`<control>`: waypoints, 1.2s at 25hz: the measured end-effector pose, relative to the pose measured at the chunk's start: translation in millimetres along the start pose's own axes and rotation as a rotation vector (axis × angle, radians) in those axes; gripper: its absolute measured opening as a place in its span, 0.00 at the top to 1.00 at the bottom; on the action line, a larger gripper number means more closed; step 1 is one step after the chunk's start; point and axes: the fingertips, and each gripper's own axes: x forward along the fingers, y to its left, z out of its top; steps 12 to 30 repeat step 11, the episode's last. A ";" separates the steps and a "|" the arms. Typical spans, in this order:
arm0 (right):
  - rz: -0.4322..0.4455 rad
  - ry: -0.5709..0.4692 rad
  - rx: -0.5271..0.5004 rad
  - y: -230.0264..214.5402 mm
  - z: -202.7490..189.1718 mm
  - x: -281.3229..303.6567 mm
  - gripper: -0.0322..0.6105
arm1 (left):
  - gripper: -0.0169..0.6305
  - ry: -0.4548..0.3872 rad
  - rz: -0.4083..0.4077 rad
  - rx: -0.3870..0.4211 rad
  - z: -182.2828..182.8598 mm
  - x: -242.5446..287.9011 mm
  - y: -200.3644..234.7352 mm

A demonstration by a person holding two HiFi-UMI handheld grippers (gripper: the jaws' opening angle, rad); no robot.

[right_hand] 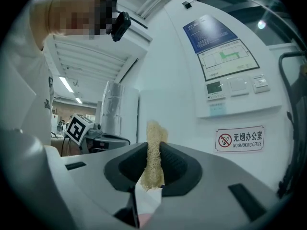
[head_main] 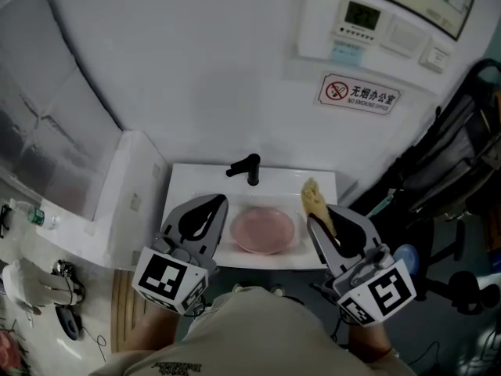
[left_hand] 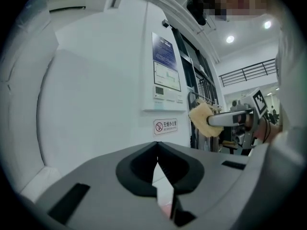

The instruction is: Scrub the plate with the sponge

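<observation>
A pink plate [head_main: 263,230] lies flat in the white sink [head_main: 188,180] below me. My left gripper [head_main: 218,201] hovers over the sink's left side, beside the plate, with its jaws shut and nothing between them [left_hand: 157,152]. My right gripper [head_main: 313,218] is over the sink's right side, shut on a yellow sponge [head_main: 315,197] that sticks out past its tips. In the right gripper view the sponge [right_hand: 153,157] stands squeezed upright between the jaws. From the left gripper view the sponge [left_hand: 204,120] shows held up in the air at the right.
A black faucet [head_main: 246,168] stands at the sink's back edge, just beyond the plate. A no-smoking sign [head_main: 358,94] and a control panel [head_main: 376,22] hang on the wall. A white cabinet [head_main: 133,194] adjoins the sink's left; a black chair [head_main: 454,171] is at the right.
</observation>
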 end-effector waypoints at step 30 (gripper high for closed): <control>-0.011 0.044 0.014 -8.4 -14.5 0.5 0.83 | 0.96 0.017 0.006 0.002 -6.7 1.4 -3.1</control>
